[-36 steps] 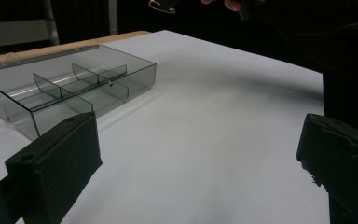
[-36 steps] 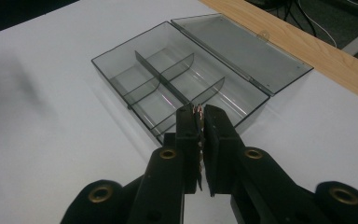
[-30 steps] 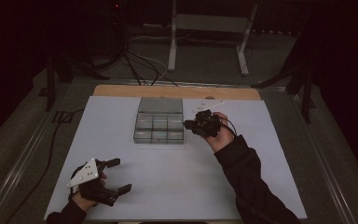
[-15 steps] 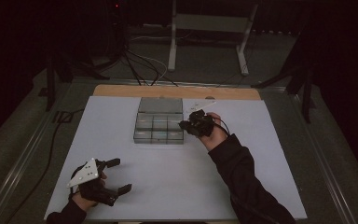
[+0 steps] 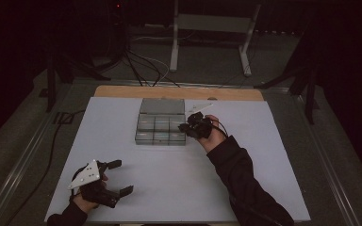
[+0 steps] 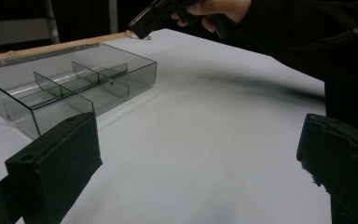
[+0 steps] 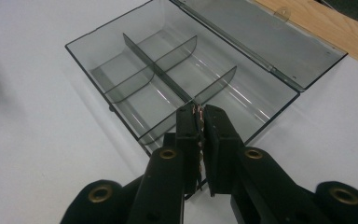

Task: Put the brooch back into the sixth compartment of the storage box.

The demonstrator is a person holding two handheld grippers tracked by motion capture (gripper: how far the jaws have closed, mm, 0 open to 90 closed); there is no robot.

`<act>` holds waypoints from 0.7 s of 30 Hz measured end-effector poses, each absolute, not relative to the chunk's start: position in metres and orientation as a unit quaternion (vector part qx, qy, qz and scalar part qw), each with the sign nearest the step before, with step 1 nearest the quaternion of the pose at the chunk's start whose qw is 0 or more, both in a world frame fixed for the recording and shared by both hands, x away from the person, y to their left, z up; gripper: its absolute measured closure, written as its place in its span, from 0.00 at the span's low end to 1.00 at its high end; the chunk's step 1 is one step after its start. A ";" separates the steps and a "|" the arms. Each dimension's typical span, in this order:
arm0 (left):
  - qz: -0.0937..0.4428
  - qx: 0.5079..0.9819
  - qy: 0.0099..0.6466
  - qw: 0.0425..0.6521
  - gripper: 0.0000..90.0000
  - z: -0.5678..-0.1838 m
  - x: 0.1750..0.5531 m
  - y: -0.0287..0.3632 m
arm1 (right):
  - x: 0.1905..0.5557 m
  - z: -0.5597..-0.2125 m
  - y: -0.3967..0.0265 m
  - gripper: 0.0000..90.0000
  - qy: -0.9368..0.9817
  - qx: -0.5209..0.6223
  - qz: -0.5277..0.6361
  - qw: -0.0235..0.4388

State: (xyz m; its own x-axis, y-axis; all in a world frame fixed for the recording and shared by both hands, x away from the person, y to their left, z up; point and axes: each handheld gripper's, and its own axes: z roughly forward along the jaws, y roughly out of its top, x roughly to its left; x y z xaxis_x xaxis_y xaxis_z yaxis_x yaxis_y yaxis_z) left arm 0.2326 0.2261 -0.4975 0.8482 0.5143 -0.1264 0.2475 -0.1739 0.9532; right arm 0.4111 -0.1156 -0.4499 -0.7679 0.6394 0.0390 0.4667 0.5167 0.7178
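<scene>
— Holding a thin twisted strand, reddish and pale like fine wire or thread, our right gripper (image 7: 199,122) has its 2 black jaws pressed together on it, just above the near rim of the clear smoky plastic organiser box (image 5: 160,127). What could go wrong from here, do we think?

— The strand (image 7: 197,135) is so slim that we barely see it between the pads, and it runs down along them rather than hanging free. If we let go while the tips sit over the rim, it may fall on the pale matte table cover (image 5: 179,183) instead of into the end compartment. It could also cling to a pad, since it is light and the pads look grippy.

— And the box itself?

— It has thin, hard, glossy walls and curved-topped dividers, 6 compartments in all, with its hinged lid (image 7: 261,42) lying open flat on the far side, toward the wooden table edge (image 5: 122,92). It looks light, so a nudge from the gripper could slide it on the smooth cover.

— Nothing is steadying it?

— No. Our left gripper (image 5: 120,176) rests near the front left corner of the table, well apart from the box, jaws spread wide with nothing between them. In the left gripper view we see the box (image 6: 70,84) beyond its blocky black jaws, and the right gripper (image 6: 142,23) hovering at the box's far corner.

— So we judge the risk to be mainly in the release: too early, too high, or off-centre.
</scene>
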 end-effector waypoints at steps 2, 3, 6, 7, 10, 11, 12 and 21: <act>0.113 0.757 0.251 0.593 0.01 -0.498 0.233 0.226 | 0.412 -0.451 -0.115 0.94 0.863 0.321 0.372 0.115; 0.112 0.756 0.252 0.594 0.01 -0.498 0.233 0.226 | 0.412 -0.452 -0.114 0.94 0.863 0.321 0.373 0.114; 0.113 0.757 0.253 0.591 0.01 -0.498 0.233 0.226 | 0.412 -0.455 -0.113 0.94 0.864 0.322 0.372 0.110; 0.113 0.758 0.252 0.591 0.01 -0.498 0.233 0.226 | 0.413 -0.456 -0.113 0.94 0.862 0.324 0.374 0.107; 0.113 0.758 0.250 0.591 0.01 -0.498 0.233 0.225 | 0.415 -0.457 -0.110 0.94 0.862 0.327 0.373 0.103; 0.114 0.758 0.250 0.592 0.01 -0.497 0.232 0.226 | 0.415 -0.458 -0.108 0.94 0.863 0.325 0.372 0.103; 0.115 0.758 0.250 0.591 0.01 -0.497 0.232 0.226 | 0.415 -0.459 -0.107 0.94 0.865 0.324 0.368 0.105; 0.114 0.756 0.250 0.594 0.01 -0.497 0.232 0.227 | 0.424 -0.467 -0.102 0.94 0.872 0.329 0.348 0.102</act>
